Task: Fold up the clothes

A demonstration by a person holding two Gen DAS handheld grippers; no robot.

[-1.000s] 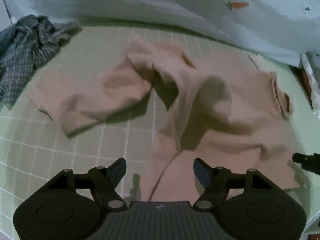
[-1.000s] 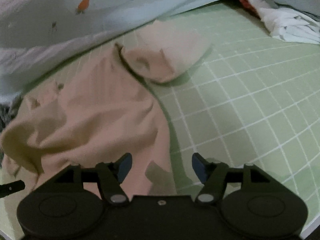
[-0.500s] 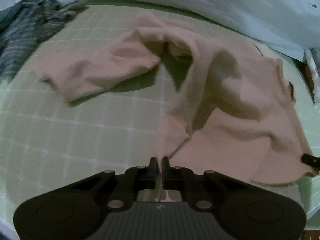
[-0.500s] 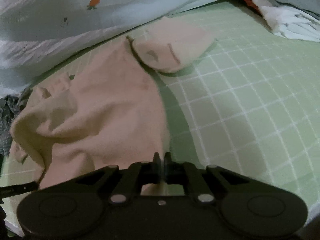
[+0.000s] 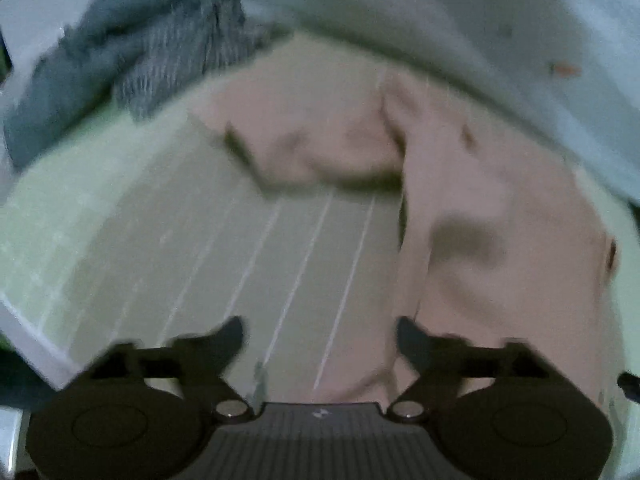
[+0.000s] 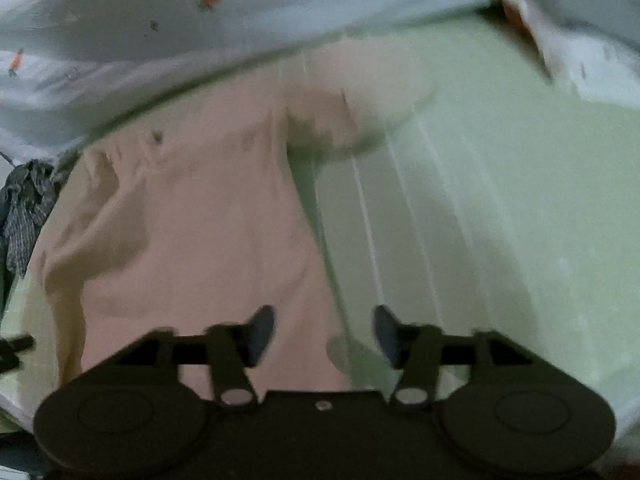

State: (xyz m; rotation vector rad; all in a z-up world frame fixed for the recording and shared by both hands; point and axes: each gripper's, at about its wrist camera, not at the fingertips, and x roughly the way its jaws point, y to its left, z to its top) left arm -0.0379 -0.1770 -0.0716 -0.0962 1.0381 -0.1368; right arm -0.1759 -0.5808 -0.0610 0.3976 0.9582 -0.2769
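Note:
A pink long-sleeved shirt (image 5: 500, 208) lies spread on the green gridded mat (image 5: 160, 240), one sleeve (image 5: 312, 144) stretched to the left. My left gripper (image 5: 320, 340) hovers above the shirt's lower left corner; its jaws are opening and nothing is between them. In the right wrist view the same shirt (image 6: 208, 220) fills the left half, its other sleeve (image 6: 360, 92) folded near the top. Over the shirt's lower right edge my right gripper (image 6: 324, 332) hangs with its jaws opening and no cloth pinched. Both pictures are blurred.
A crumpled grey checked garment (image 5: 152, 56) lies at the mat's far left corner. A pale blue sheet with small carrot prints (image 6: 160, 20) runs along the back. White cloth (image 6: 580, 56) is bunched at the far right. The mat's near left edge (image 5: 28, 328) is close.
Both grippers shut on the shirt's lower hem half a second ago, then let go and now stand wide. The shirt lies flatter, and both views have shifted and lifted a little.

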